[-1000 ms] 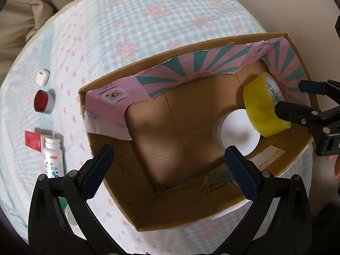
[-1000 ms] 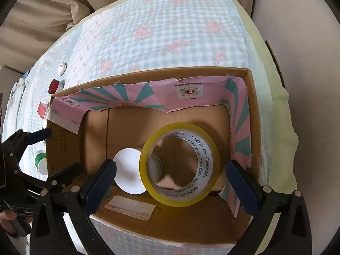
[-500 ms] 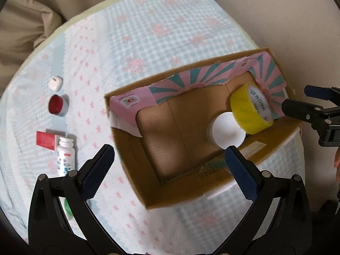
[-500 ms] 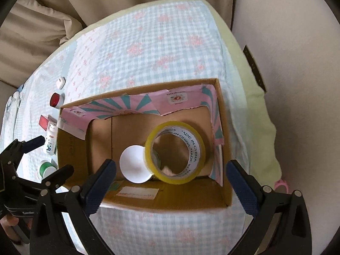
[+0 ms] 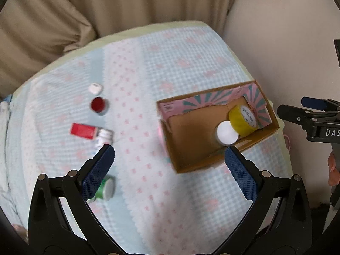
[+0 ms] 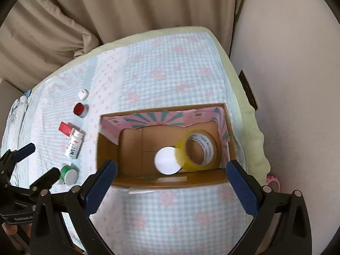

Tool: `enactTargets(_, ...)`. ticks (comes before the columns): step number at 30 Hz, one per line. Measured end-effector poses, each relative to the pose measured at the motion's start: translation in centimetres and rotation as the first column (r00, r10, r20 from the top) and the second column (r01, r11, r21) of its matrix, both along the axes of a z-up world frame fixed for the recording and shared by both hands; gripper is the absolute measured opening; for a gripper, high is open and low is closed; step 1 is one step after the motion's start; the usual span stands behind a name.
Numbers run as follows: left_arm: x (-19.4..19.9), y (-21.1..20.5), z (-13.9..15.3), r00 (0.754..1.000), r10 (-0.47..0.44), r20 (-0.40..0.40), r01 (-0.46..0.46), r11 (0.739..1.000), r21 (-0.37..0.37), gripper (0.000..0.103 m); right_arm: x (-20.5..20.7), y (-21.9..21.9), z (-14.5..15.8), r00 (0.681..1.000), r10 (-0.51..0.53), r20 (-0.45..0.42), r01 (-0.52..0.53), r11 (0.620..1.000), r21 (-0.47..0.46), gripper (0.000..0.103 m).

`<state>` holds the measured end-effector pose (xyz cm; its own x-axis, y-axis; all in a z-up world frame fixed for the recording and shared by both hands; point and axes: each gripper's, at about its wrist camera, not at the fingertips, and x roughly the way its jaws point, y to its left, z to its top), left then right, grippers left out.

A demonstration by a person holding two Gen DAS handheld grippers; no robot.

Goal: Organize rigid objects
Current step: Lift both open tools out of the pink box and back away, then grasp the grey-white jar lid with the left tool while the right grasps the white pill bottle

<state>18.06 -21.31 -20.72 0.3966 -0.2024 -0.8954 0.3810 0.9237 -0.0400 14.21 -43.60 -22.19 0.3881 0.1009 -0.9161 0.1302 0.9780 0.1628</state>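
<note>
Both my grippers hang above the bed with jaws spread wide and empty: right gripper [image 6: 170, 180] straight over the cardboard box [image 6: 106, 148], left gripper [image 5: 167, 170] off the box's left side. Inside the box, beyond my right fingertips, the yellow tape roll [image 6: 198, 150] leans beside a white lid [image 6: 166, 160].

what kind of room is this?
Probably a home bedroom: a floral checked bedspread, beige curtains behind it, and a cardboard box holding tape.
</note>
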Motion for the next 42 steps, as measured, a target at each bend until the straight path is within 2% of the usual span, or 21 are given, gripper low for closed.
enactTargets(6, -2.1, 7.7, 2.6, 0.999, 0.037, 0.029, -0.036, 0.999, -0.012, 0.103, -2.2, 5.2, 3.2, 0.999, 0.006, 0.045, -0.007, 1.000, 0.014, 0.103)
enactTargets(10, -3.4, 13.0, 3.1, 0.998, 0.058, 0.035, -0.057, 0.998, -0.016, 0.103, -3.5, 9.3, 4.5, 0.998, -0.006, 0.063, 0.002, 0.999, 0.051, 0.103)
enactTargets(15, -4.2, 20.0, 2.9, 0.995, 0.096, 0.031, -0.096, 0.995, -0.011, 0.103, -4.2, 14.5, 5.3, 0.998, -0.003, 0.069, -0.004, 0.995, 0.104, 0.103)
enactTargets(22, -4.4, 27.6, 1.1, 0.992, 0.125, -0.005, -0.125, 0.992, -0.014, 0.103, -3.1, 21.8, 5.1, 0.998, 0.023, 0.051, -0.028, 0.994, 0.105, 0.103)
enactTargets(27, -3.7, 31.4, -1.0, 0.993, 0.110, -0.046, -0.111, 0.994, -0.015, 0.103, -1.3, 26.1, 4.1, 1.000, 0.025, 0.008, -0.026, 0.995, 0.099, 0.103)
enactTargets(32, -2.3, 33.8, -4.1, 0.994, 0.054, -0.091, -0.055, 0.998, -0.004, 0.103, 0.6, 30.2, 2.1, 0.999, 0.009, -0.033, -0.006, 0.996, 0.090, 0.103)
enactTargets(39, 0.0, 35.1, -9.6, 0.991, -0.025, -0.129, 0.032, 0.998, 0.056, 0.103, 3.8, 33.9, -2.8, 0.992, -0.044, -0.116, 0.056, 0.993, 0.101, 0.103)
enactTargets(42, 0.5, 35.1, -12.4, 0.989, -0.065, -0.134, 0.074, 0.996, 0.059, 0.103, 5.3, 34.7, -5.4, 0.985, -0.066, -0.160, 0.082, 0.992, 0.097, 0.103)
